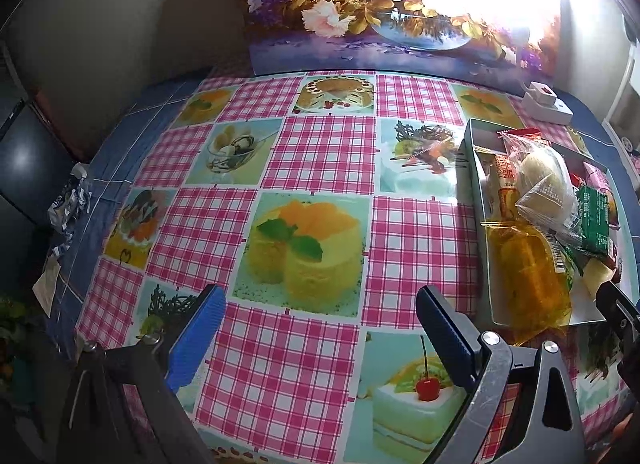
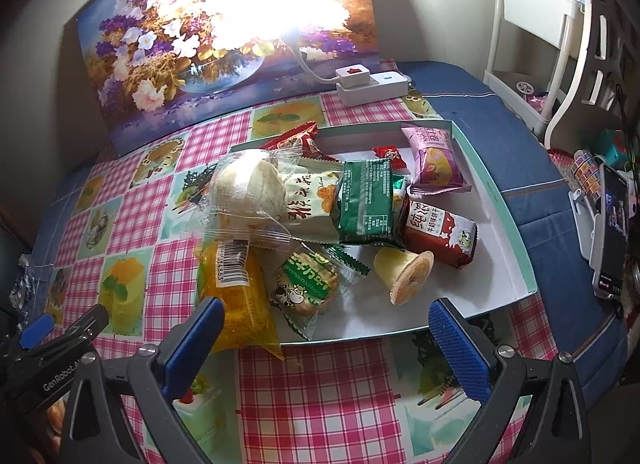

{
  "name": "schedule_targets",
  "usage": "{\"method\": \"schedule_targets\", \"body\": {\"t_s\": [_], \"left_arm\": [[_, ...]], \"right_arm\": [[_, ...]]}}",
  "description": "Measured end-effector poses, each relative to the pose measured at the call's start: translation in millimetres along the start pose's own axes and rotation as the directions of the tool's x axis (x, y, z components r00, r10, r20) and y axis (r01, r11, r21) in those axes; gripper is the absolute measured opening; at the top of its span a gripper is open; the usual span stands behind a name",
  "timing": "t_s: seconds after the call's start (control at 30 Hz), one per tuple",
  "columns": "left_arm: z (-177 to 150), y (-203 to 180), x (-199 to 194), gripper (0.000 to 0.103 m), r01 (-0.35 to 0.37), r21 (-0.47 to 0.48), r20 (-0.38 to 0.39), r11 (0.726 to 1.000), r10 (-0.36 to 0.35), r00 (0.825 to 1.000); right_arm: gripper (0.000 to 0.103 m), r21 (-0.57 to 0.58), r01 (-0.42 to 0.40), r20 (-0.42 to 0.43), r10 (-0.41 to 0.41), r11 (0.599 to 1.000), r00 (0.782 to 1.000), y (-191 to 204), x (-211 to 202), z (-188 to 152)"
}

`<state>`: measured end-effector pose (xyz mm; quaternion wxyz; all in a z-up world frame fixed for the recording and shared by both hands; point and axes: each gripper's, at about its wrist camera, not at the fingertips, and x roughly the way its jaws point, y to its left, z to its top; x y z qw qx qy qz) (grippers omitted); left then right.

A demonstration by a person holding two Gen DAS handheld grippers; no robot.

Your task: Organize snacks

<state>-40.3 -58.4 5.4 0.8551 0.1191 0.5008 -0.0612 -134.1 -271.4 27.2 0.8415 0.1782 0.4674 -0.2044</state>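
right wrist view: the right tool (image 2: 324,328) hovers over the near edge of the shallow white cardboard tray with teal rim (image 2: 496,192), its blue-padded fingers (image 2: 460,348) spread wide apart with nothing between them. the tray rests on the desk (image 2: 132,216), which is covered by a pink checked cloth printed with dessert pictures. the snacks lie piled in the tray. a clear-wrapped pale round bun (image 2: 248,184) sits on top at the left side. a yellow transparent cake packet (image 2: 236,296) hangs over the tray's near-left rim onto the cloth. a green-trimmed round biscuit packet (image 2: 308,284) lies just beside it. a dark green foil packet (image 2: 368,200) leans on the pile's centre, and a red milk-biscuit packet (image 2: 440,236) lies to its right. a small yellow jelly cup (image 2: 404,272) lies on its side on the tray floor. a pink wrapped snack (image 2: 436,160) lies near the far corner. a white power strip (image 2: 372,84) sits beyond the tray, before a floral painting (image 2: 160,56).

left wrist view: the left tool (image 1: 320,316) hovers over bare cloth to the left of the tray (image 1: 476,184), fingers likewise spread apart and empty.
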Motion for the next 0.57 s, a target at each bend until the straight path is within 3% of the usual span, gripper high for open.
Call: {"method": "schedule_targets", "body": {"t_s": [0.57], "left_arm": [[-0.1,0.5,-2.4,0.096,0.008,-0.004,0.010,1.000,-0.008,1.000]], "right_arm": [[0.103,-0.003,-0.001,0.006,0.001,1.000,1.000,1.9,-1.2,0.2]]}}
